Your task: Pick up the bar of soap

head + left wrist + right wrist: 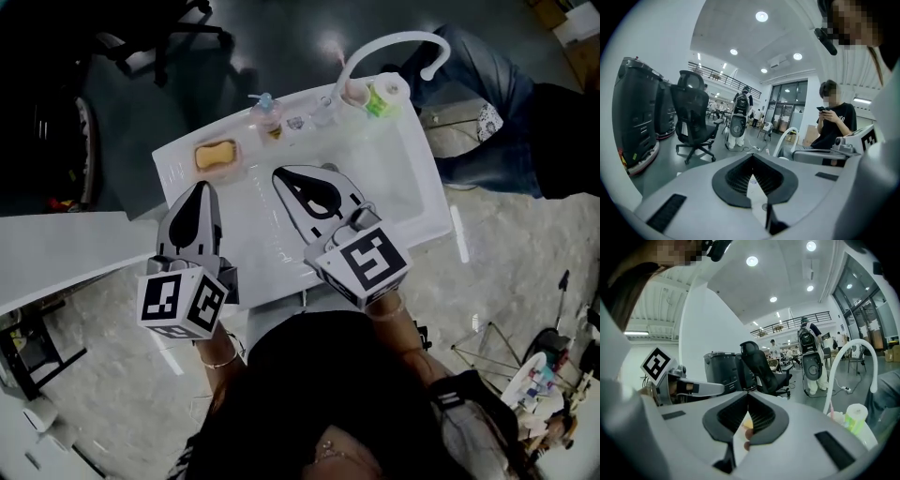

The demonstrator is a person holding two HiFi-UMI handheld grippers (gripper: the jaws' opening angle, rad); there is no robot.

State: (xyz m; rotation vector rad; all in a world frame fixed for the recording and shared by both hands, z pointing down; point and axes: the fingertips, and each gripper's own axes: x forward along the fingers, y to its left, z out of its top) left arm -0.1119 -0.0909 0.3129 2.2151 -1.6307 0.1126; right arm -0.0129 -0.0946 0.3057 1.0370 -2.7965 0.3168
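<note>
The yellow bar of soap (215,155) lies in a pink dish on the left rear corner of the white sink unit (412,197). My left gripper (201,188) hovers just in front of the soap, a little apart from it, with its jaws shut and nothing between them. My right gripper (280,173) hangs over the basin to the right of the soap, also shut and empty. In the left gripper view the left gripper (751,158) shows its tips meeting. In the right gripper view a yellow sliver of the soap (747,423) shows below the tips of the right gripper (746,394).
A white curved faucet (394,39), a small pump bottle (265,114) and a green-and-white container (382,97) line the sink's back edge. A seated person (506,112) is at the right. An office chair (693,117) and black machines (637,117) stand beyond.
</note>
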